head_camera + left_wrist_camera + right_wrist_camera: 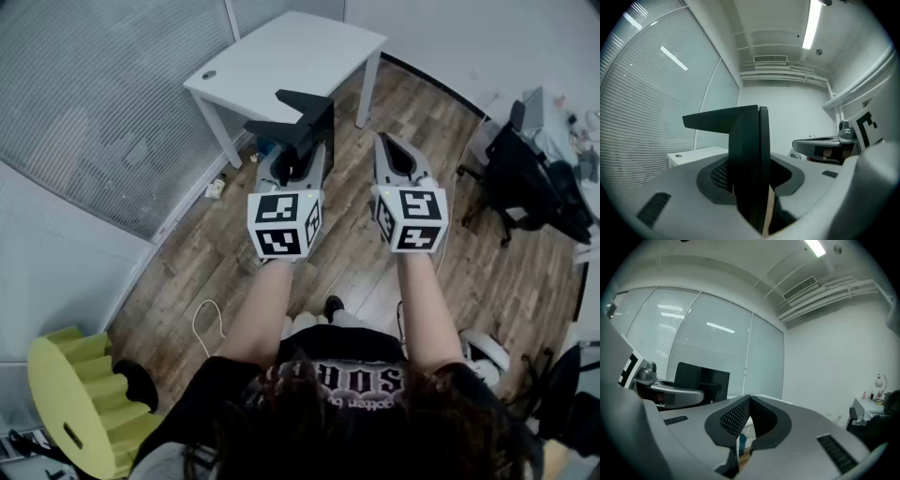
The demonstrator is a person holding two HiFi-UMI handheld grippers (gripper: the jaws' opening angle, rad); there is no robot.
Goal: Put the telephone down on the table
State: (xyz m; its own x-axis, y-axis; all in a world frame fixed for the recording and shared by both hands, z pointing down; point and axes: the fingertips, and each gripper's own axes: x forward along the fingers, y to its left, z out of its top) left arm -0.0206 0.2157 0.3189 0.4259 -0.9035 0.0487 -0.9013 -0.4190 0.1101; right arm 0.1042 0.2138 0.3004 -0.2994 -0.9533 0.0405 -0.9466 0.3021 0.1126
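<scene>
Head view shows left gripper (298,157) clamping telephone (315,114).

Head view: the telephone (302,120) has its lower part sunk between the jaws of the left gripper (292,155), and both hands hide behind the 2 marker cubes (284,223). The yellow stepped thing (80,394) at lower left is cut by the frame edge. Clutter (579,131) at the right edge is too small to tell. Right gripper view: a blue scrap (742,441) low in frame can't be identified.
</scene>
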